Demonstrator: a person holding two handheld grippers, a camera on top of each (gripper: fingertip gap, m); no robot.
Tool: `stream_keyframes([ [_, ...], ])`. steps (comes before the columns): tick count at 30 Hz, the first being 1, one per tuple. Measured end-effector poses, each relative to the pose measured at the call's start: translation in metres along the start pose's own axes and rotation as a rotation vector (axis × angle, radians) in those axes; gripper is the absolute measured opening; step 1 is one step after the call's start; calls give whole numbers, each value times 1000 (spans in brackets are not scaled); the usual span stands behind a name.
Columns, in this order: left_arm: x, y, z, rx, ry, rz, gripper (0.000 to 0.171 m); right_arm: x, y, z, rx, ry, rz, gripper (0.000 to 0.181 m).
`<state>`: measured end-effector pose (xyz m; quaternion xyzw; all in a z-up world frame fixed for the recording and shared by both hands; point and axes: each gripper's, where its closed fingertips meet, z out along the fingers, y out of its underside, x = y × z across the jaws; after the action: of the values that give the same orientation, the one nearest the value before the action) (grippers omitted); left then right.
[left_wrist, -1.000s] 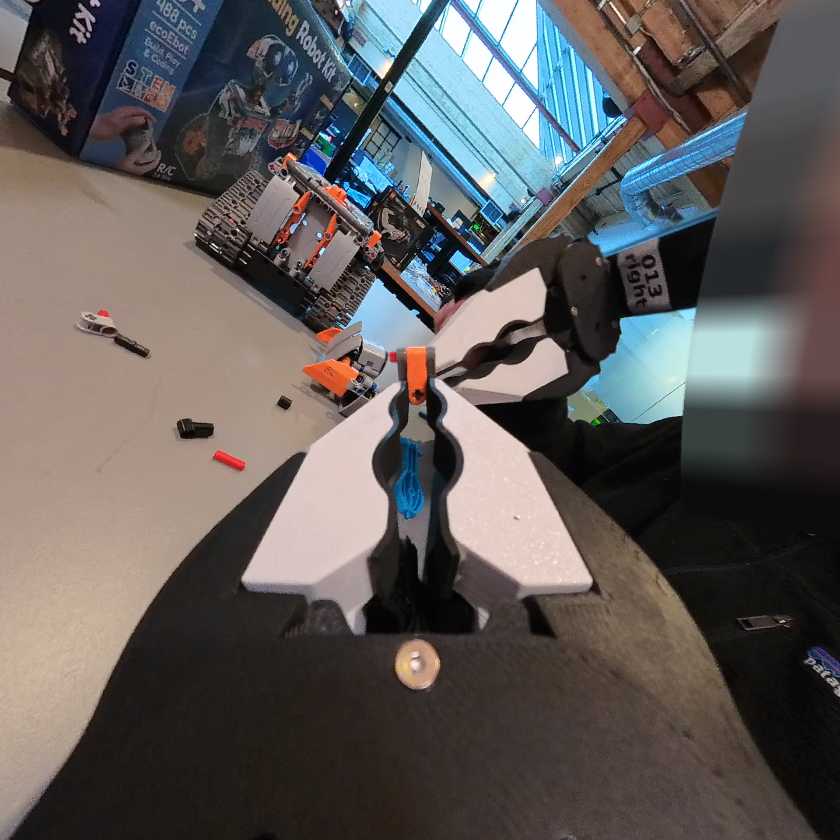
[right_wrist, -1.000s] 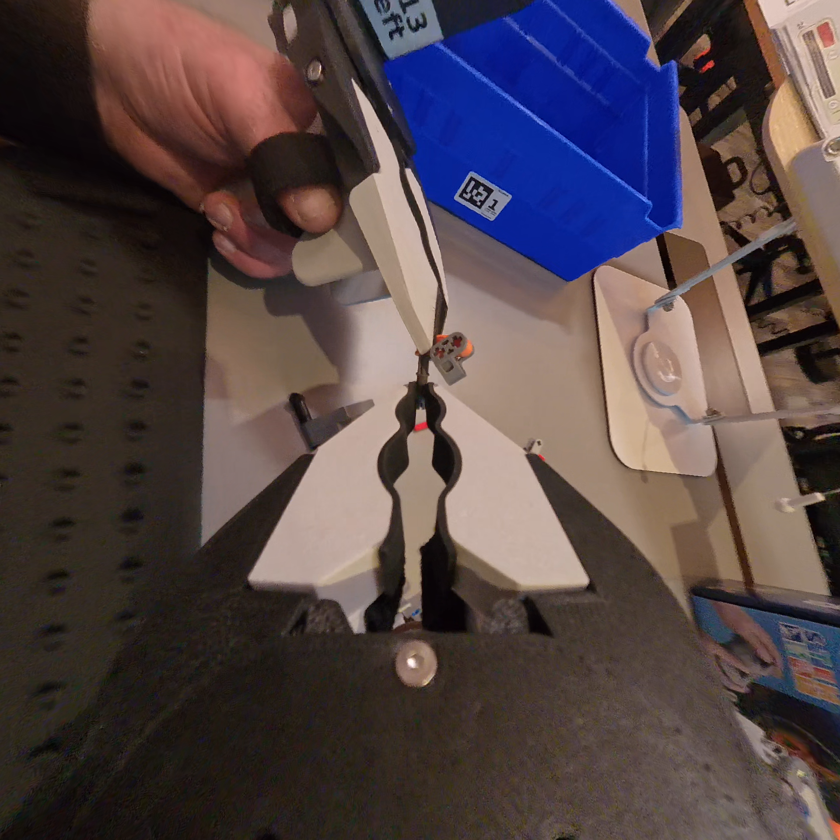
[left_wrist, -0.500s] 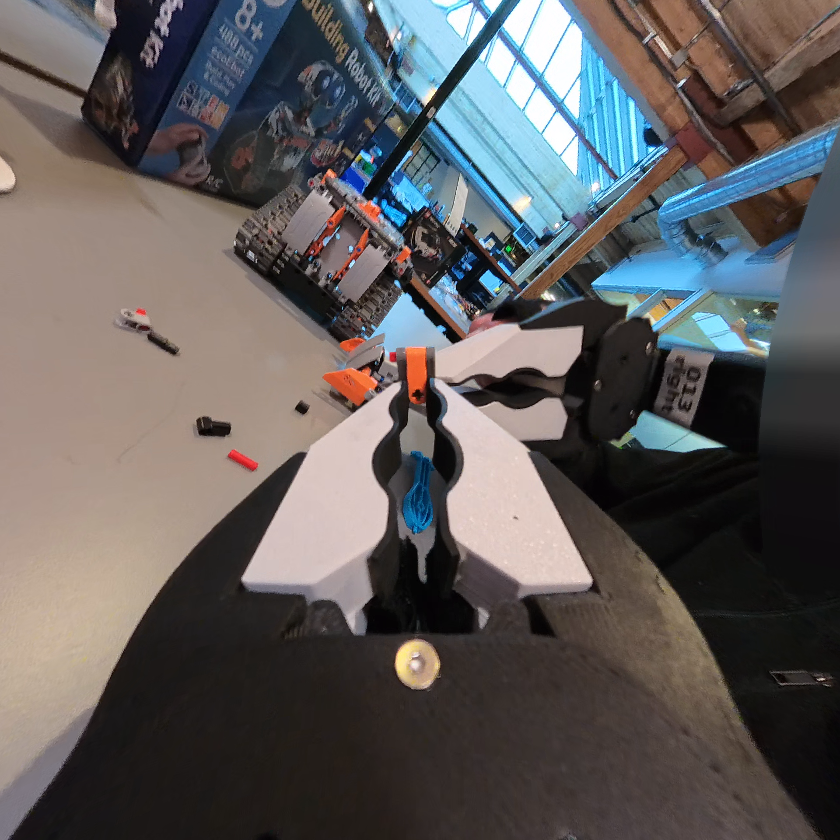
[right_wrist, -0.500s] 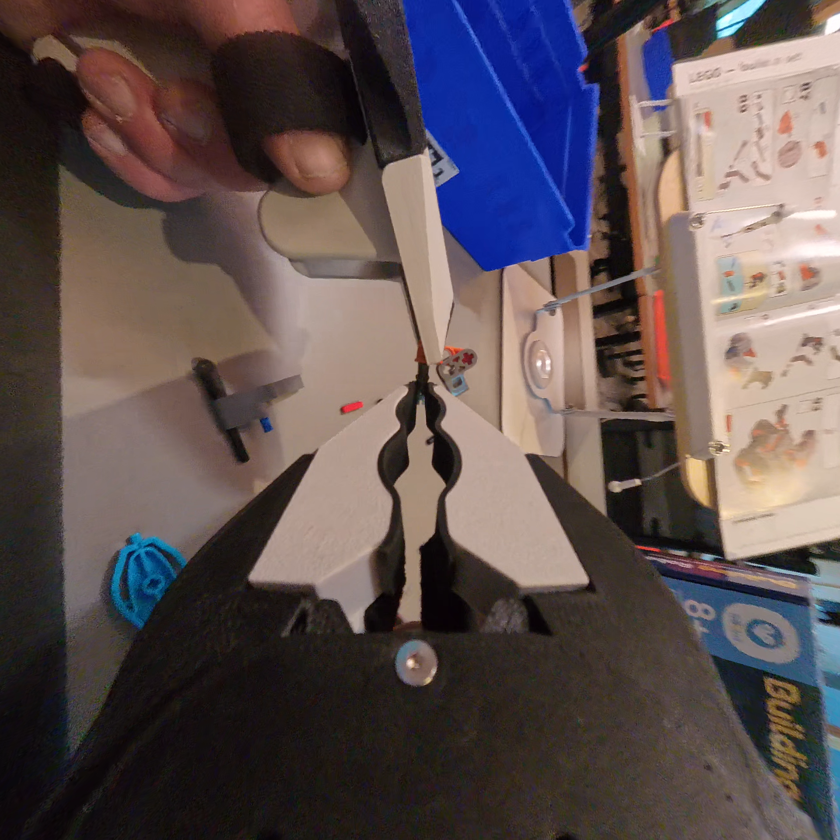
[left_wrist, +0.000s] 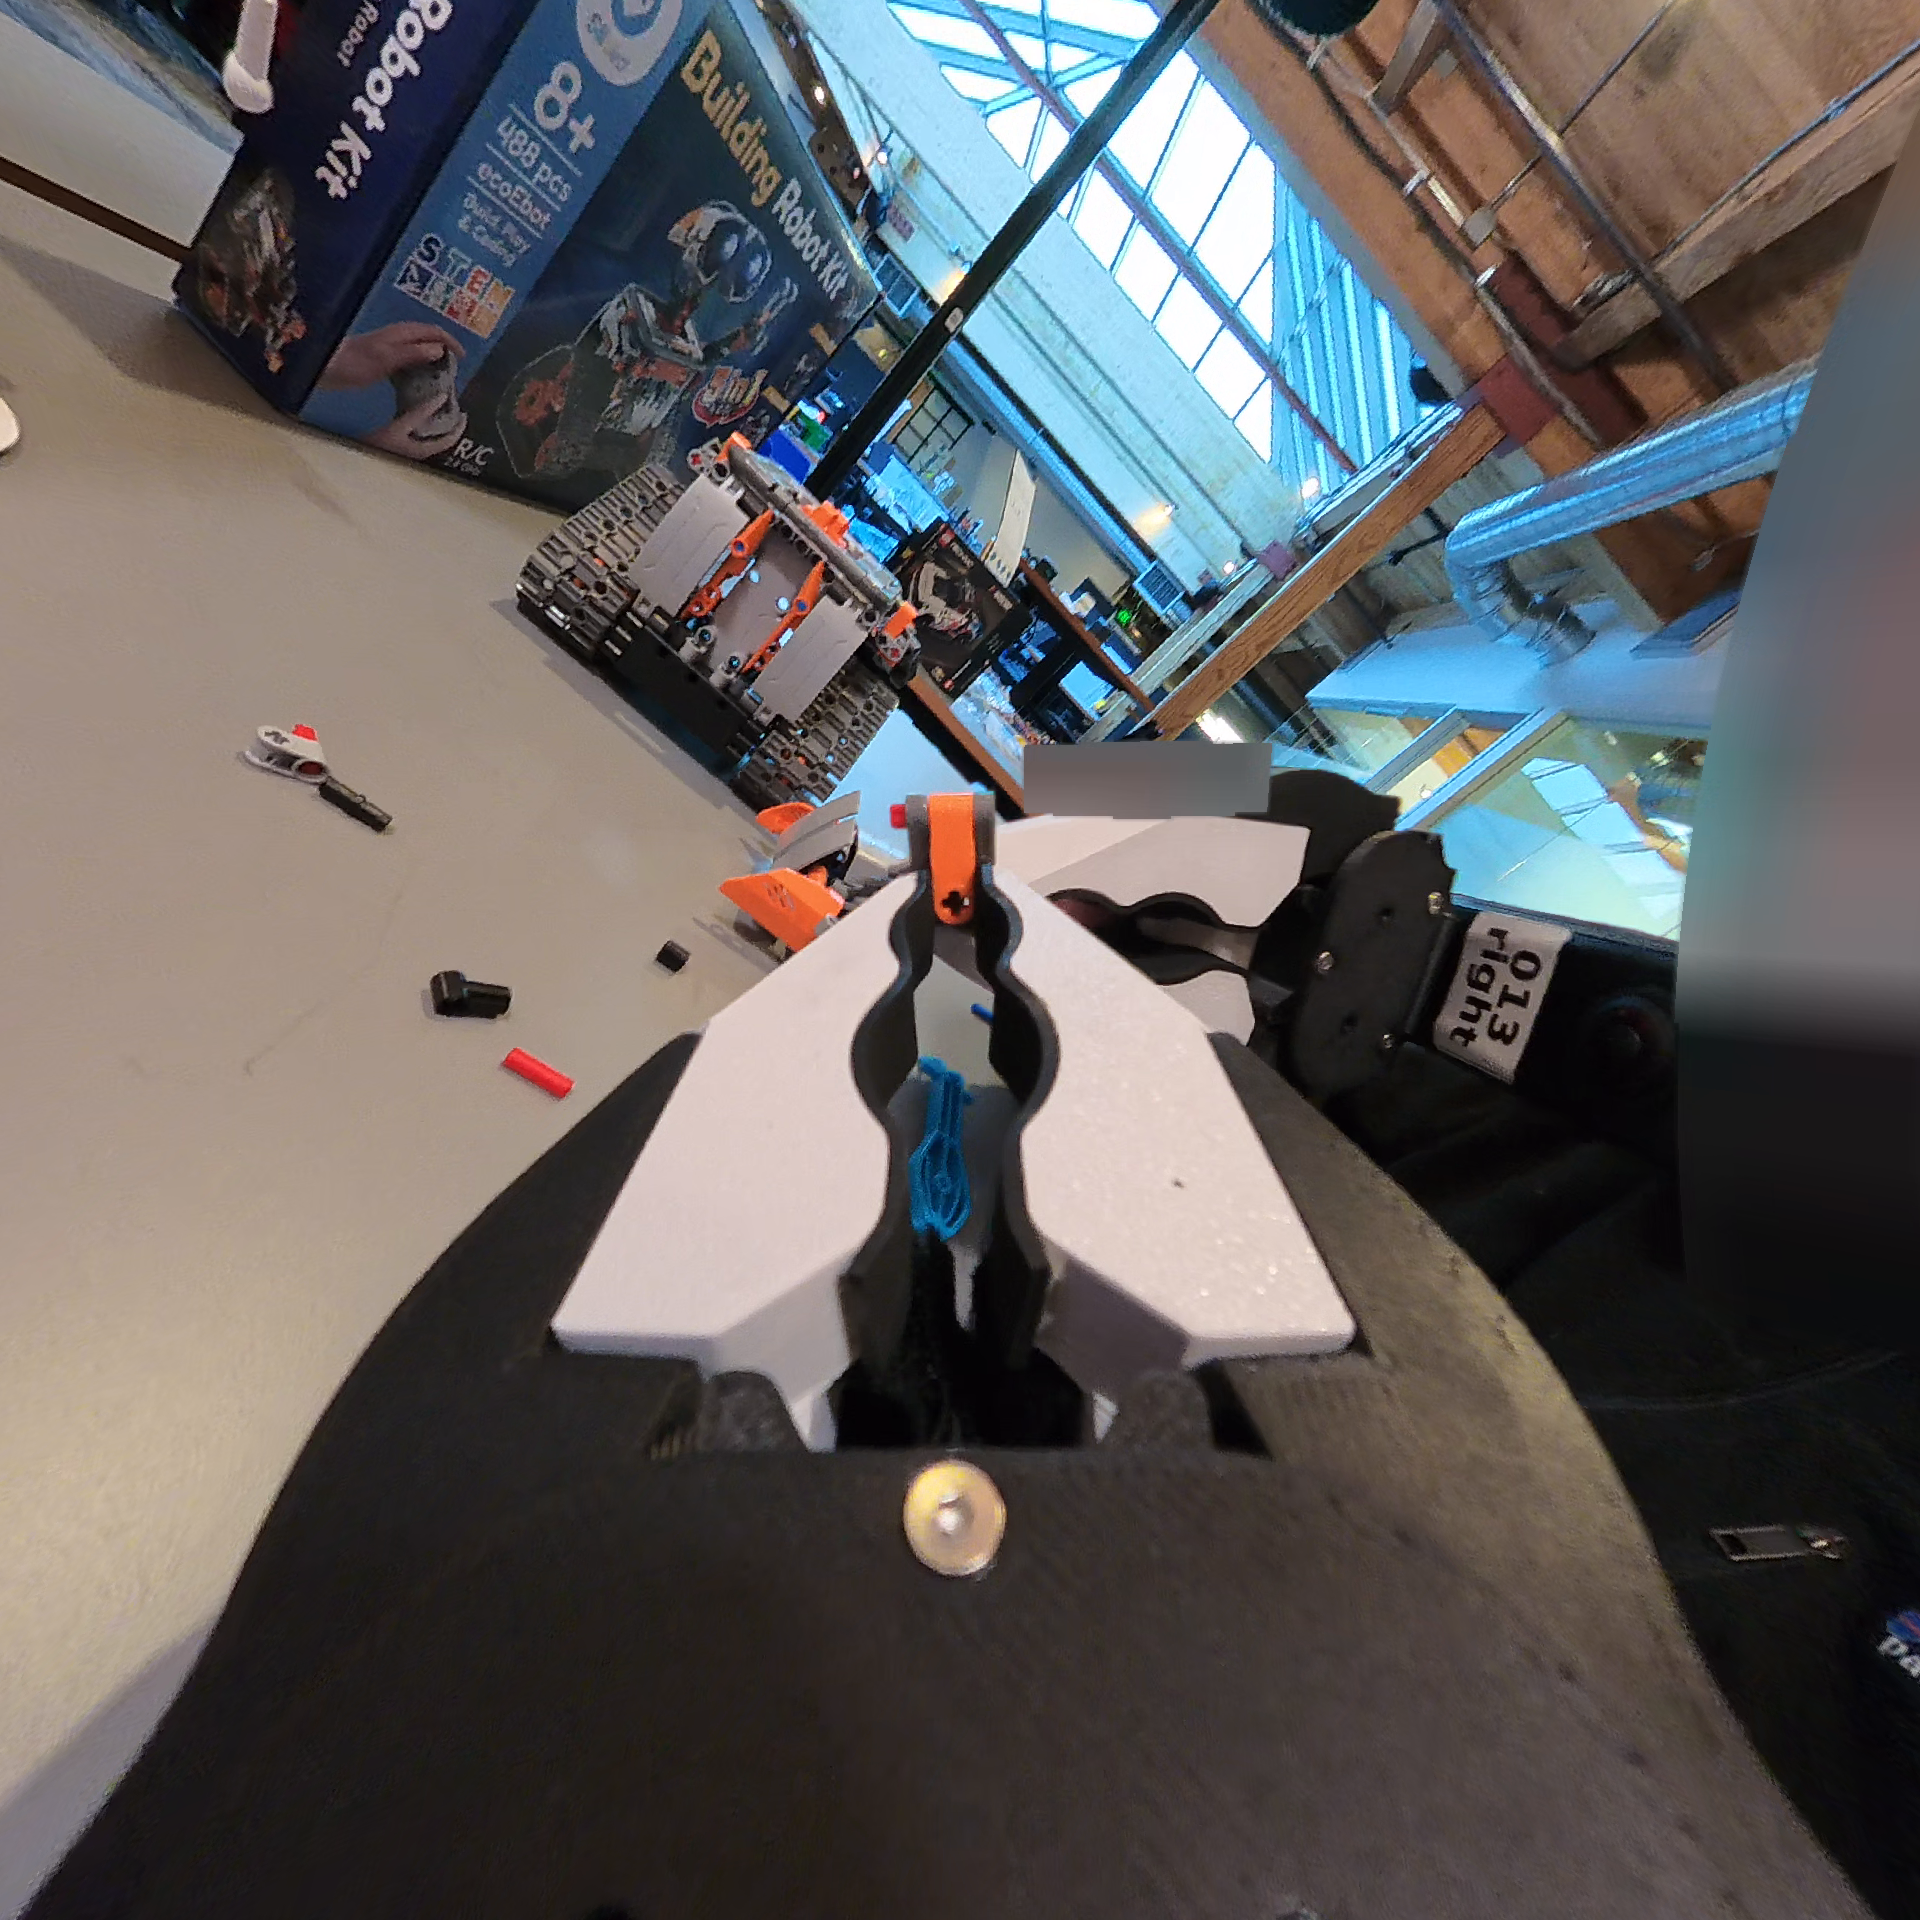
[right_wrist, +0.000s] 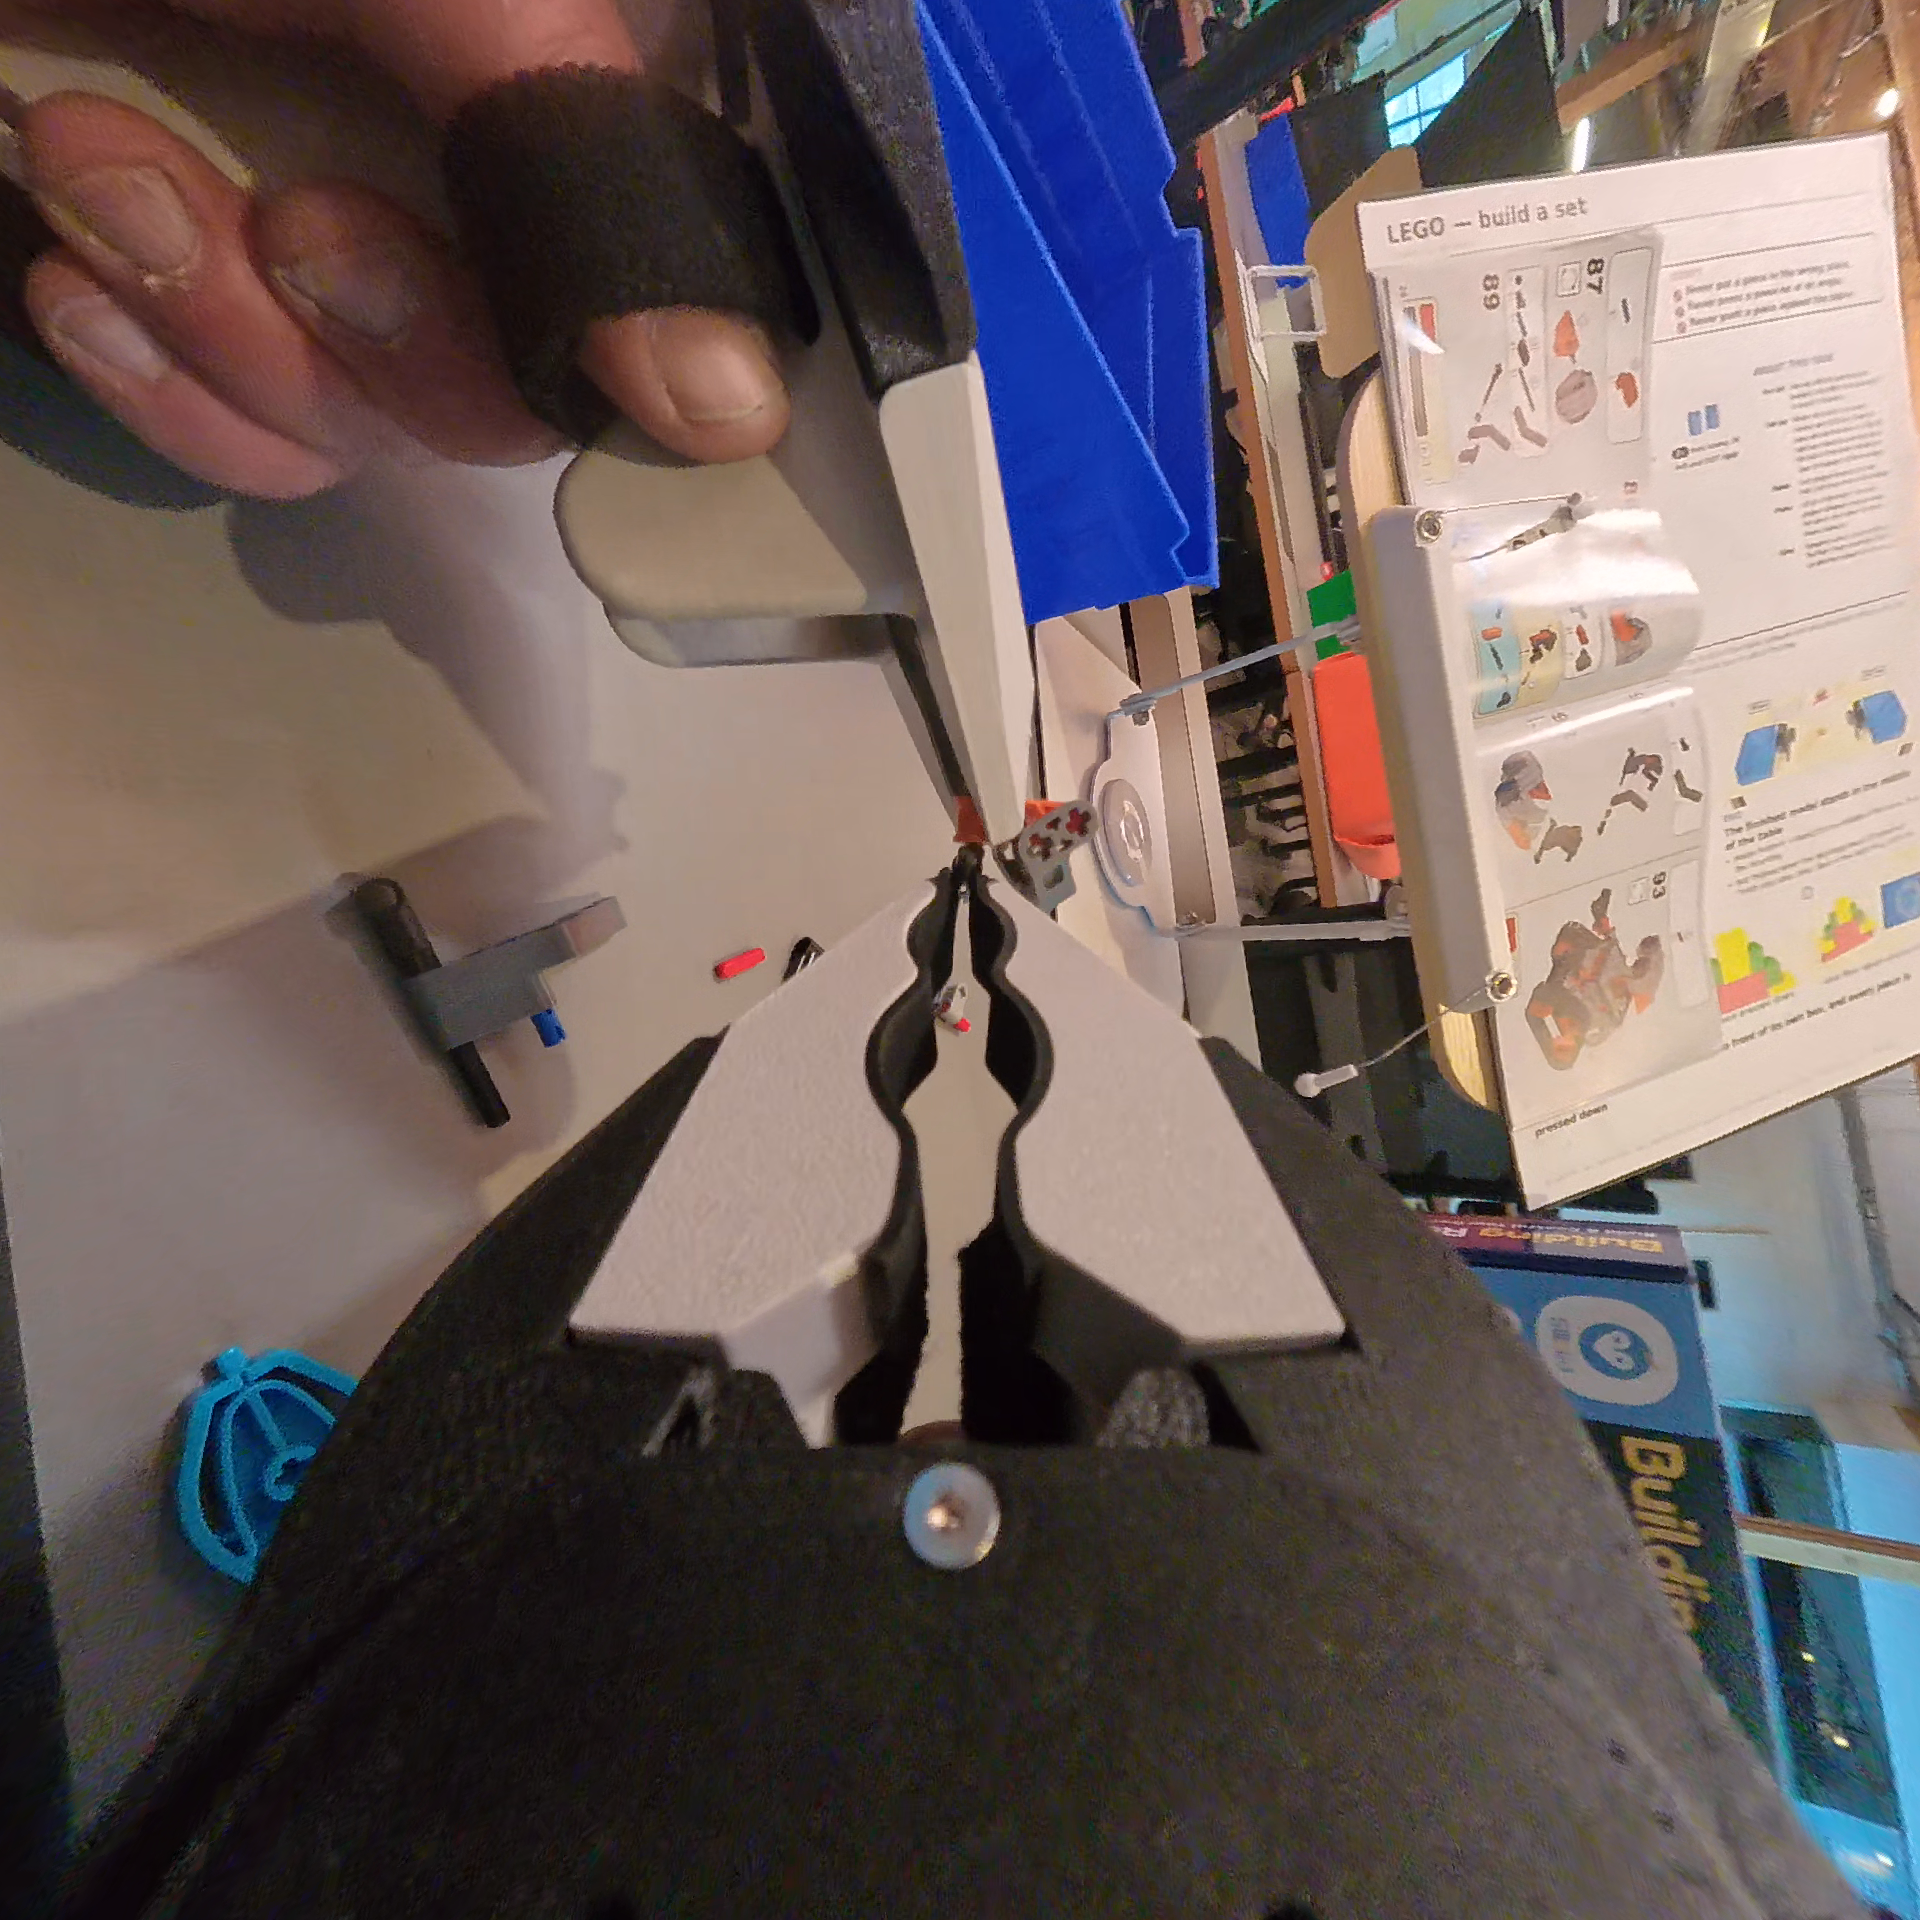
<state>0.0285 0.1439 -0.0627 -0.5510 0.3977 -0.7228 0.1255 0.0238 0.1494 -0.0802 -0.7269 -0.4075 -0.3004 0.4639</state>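
Orange and grey plastic makes up the small connector piece (left_wrist: 951, 857) pinched at the very tips of the left gripper (left_wrist: 953, 904), whose jaws are closed on it; it stands above the bench (left_wrist: 208, 1091), not touching it. From the right wrist view the same piece (right_wrist: 1055, 847) shows a grey end with red cross-shaped marks, sticking out beside the left gripper's (right_wrist: 982, 826) tip.

Tip to tip with it is the right gripper (right_wrist: 964, 883), its jaws drawn nearly together on a thin dark pin (right_wrist: 966, 868) that meets the orange piece. In the left wrist view the right gripper (left_wrist: 1039, 862) lies just behind the held piece.

Loose on the bench are a red peg (left_wrist: 537, 1072), a black elbow piece (left_wrist: 468, 994), a small black stud (left_wrist: 672, 955) and a white-and-black axle part (left_wrist: 312, 769). Farther back stand a grey tracked model (left_wrist: 717, 623), an orange-and-grey subassembly (left_wrist: 795, 883) and a blue kit box (left_wrist: 499, 239).

Only the right wrist view shows the hand (right_wrist: 343, 260) gripping the left tool, a blue bin (right_wrist: 1070, 343), a grey bracket on a black axle (right_wrist: 468, 987), a blue wheel-like part (right_wrist: 249, 1455) and a propped instruction sheet (right_wrist: 1683, 623).
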Motion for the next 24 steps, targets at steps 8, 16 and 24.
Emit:
stream_keyframes([
  [8,-3,-2,0,22,-39,30,5,-3,1,-1,71,-115,166,0],
  [16,-9,0,-3,12,-95,37,5,-9,1,-2,190,-359,440,0],
  [24,-2,12,0,-95,-126,196,5,-22,3,3,171,-544,587,0],
])
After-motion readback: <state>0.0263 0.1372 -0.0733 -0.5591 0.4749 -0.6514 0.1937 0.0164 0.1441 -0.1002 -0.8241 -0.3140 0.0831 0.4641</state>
